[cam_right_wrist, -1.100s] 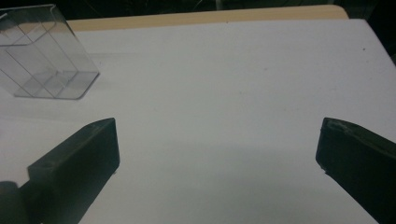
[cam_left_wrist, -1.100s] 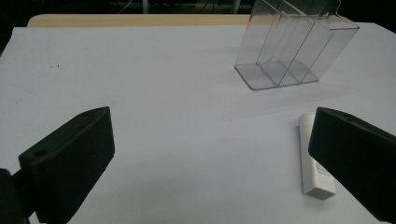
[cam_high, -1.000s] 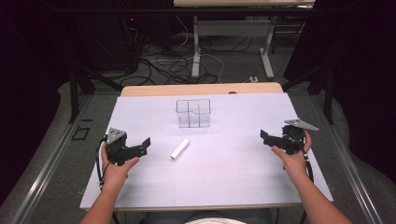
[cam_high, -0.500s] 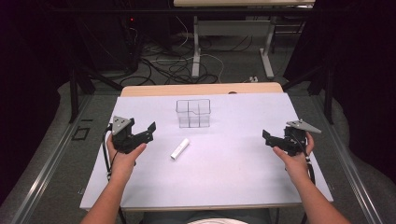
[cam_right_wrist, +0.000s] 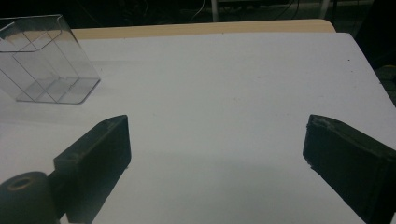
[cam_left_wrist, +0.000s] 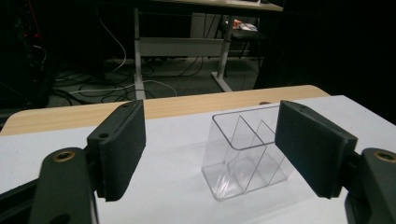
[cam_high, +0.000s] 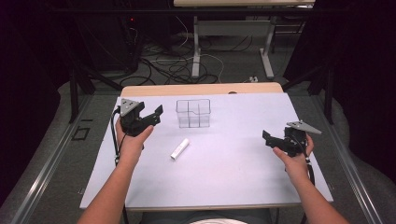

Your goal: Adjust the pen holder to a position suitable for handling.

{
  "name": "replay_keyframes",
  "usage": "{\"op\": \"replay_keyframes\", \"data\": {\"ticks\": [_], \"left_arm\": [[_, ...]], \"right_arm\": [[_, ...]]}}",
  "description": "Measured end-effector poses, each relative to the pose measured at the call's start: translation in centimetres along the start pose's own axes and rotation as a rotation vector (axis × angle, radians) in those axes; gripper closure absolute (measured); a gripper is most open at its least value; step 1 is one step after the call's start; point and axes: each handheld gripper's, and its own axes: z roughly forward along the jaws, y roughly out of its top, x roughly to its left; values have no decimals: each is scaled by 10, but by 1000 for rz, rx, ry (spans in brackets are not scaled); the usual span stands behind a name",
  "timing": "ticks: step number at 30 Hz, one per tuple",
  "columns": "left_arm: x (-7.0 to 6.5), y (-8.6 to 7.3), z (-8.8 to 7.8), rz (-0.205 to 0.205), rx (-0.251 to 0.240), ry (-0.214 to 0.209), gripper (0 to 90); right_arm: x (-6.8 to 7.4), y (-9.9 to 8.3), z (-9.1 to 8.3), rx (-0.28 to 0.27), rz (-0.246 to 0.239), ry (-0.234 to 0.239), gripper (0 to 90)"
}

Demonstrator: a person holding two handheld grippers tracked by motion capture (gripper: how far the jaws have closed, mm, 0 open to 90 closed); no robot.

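A clear plastic organizer (cam_high: 193,113) with inner dividers stands upright toward the back middle of the white table (cam_high: 233,177). A small white tube (cam_high: 179,149) lies flat in front of it, slightly left. My left gripper (cam_high: 156,115) is raised left of the organizer, open and empty; in the left gripper view the organizer (cam_left_wrist: 245,151) shows between its jaws, farther off. My right gripper (cam_high: 267,138) hovers open and empty over the table's right side, and the organizer (cam_right_wrist: 44,60) sits at the upper left of its view.
The white sheet covers a wooden tabletop whose far edge (cam_high: 201,88) shows as a tan strip. Beyond it lie floor cables (cam_high: 177,65) and the legs of another desk (cam_high: 196,46). Dark surroundings flank both sides.
My left gripper has lifted and travelled forward and right, from the table's left front toward the organizer. The right gripper shifted only slightly. The tube and organizer have not moved.
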Motion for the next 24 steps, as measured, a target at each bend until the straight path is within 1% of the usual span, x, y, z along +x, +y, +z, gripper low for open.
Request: {"op": "replay_keyframes", "data": {"ticks": [2,3,6,7,10,11,13,14,16,17,18,19,20,21,22,24], "left_arm": [[0,2,1,-2,6,-1,266],[-1,5,4,-7,7,-3,271],[-2,12,10,-1,11,-5,276],[-3,16,14,-12,23,-11,281],[-4,21,19,-15,34,-12,289],[-4,25,24,-23,57,-18,294],[-4,27,26,-29,66,-17,314],[-4,31,31,-44,86,-21,327],[-4,33,34,-52,94,-22,341],[-5,38,39,-64,122,-24,349],[-6,39,41,-66,131,-25,351],[-6,39,41,-66,131,-25,356],[-8,43,45,-80,145,-41,363],[-8,43,45,-80,145,-41,367],[-10,45,49,-87,170,-40,373],[-11,47,51,-88,177,-39,389]], "right_arm": [[0,0,0,3,0,0,71],[0,0,0,4,-9,2,73],[0,0,0,4,-1,-1,74],[1,-1,1,0,10,0,74],[1,-1,1,5,10,4,84],[0,-1,1,6,2,6,86],[1,-1,1,17,9,4,87],[1,-2,2,13,12,8,90],[1,-2,2,16,13,9,95],[1,-2,2,17,13,10,95],[1,-2,1,23,12,8,96],[1,-2,2,18,13,11,99],[0,-2,2,19,14,12,102],[0,-2,2,16,15,10,102],[0,-2,2,20,15,12,103],[-1,-3,2,27,10,11,106]]}}
